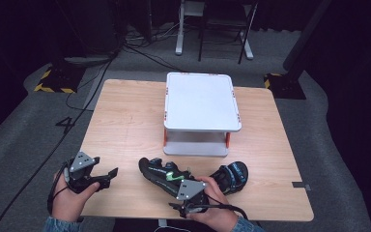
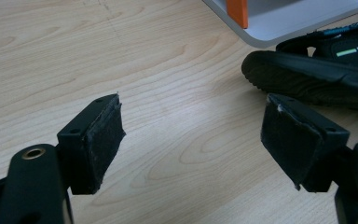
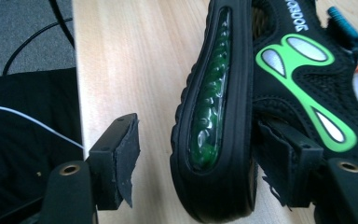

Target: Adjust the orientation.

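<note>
Sandal heel [image 3: 214,116] between the open right tool's [image 3: 205,158] jaws

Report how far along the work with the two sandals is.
Done: both black sandals lie on the table in front of the white stand. In hand: the right gripper stands open around the near sandal's sole, one pad clear of it. Left: the left gripper is open over bare wood, and the other sandal lies untouched.
</note>
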Motion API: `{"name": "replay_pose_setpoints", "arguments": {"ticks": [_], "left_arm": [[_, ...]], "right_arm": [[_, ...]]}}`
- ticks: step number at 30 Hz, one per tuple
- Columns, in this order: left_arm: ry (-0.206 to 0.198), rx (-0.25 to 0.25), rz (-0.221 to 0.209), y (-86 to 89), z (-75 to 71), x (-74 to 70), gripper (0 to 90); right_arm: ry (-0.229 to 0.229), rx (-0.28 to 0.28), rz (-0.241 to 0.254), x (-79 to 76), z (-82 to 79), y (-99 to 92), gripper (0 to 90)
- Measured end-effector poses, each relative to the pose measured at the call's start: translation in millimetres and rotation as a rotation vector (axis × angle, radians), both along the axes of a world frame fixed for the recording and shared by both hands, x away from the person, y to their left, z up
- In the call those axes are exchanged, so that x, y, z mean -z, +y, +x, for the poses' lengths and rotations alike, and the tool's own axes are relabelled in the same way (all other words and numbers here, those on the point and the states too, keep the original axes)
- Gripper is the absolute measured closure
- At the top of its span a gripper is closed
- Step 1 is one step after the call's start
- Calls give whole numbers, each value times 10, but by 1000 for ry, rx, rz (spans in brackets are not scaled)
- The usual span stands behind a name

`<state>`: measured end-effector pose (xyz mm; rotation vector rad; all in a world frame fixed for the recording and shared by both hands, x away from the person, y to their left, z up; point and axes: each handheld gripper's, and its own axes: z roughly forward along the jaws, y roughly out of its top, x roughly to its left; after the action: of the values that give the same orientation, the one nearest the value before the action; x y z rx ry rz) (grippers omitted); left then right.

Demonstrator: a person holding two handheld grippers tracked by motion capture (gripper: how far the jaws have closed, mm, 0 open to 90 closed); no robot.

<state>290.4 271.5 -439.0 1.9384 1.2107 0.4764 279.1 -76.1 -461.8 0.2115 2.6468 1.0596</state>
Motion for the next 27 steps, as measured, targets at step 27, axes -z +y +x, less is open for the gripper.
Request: {"name": "replay_pose_setpoints", "arguments": {"ticks": [27], "left_arm": [[0,35,-26,-139,237,-11,219]], "right_arm": [[193,245,443,-525,298,-681,289]]}}
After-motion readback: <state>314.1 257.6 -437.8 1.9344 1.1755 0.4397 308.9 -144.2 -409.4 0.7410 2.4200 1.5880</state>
